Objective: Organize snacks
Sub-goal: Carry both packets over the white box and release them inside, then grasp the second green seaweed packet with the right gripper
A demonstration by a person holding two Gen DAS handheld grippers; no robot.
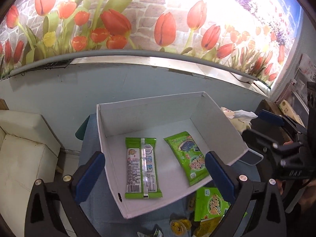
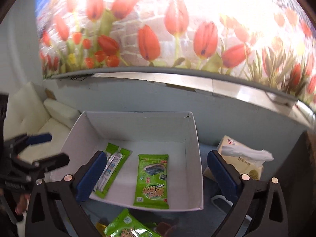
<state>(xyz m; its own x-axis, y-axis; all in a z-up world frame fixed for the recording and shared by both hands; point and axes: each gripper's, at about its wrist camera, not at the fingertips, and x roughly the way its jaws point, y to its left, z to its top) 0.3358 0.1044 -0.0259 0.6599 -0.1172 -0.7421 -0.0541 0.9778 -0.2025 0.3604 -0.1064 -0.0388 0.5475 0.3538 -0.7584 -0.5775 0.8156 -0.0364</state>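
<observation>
Fingers of the left gripper [image 1: 156, 174] and right gripper [image 2: 156, 174] both stand wide and empty above two green snack packets [image 1: 143, 165] [image 2: 152, 181] lying flat in the white box [image 1: 150, 108], likely just dropped, more snacks [image 1: 212, 204] waiting on the tabletop.

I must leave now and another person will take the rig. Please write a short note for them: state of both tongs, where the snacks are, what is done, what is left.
Left tongs: open, empty, over the box.
Right tongs: open, empty, also over the box.
Done: two green packets lie flat in the box, one face down, one face up.
Left: another green packet, the yellow jelly cups and small wrappers in front of the box on the table.
</observation>
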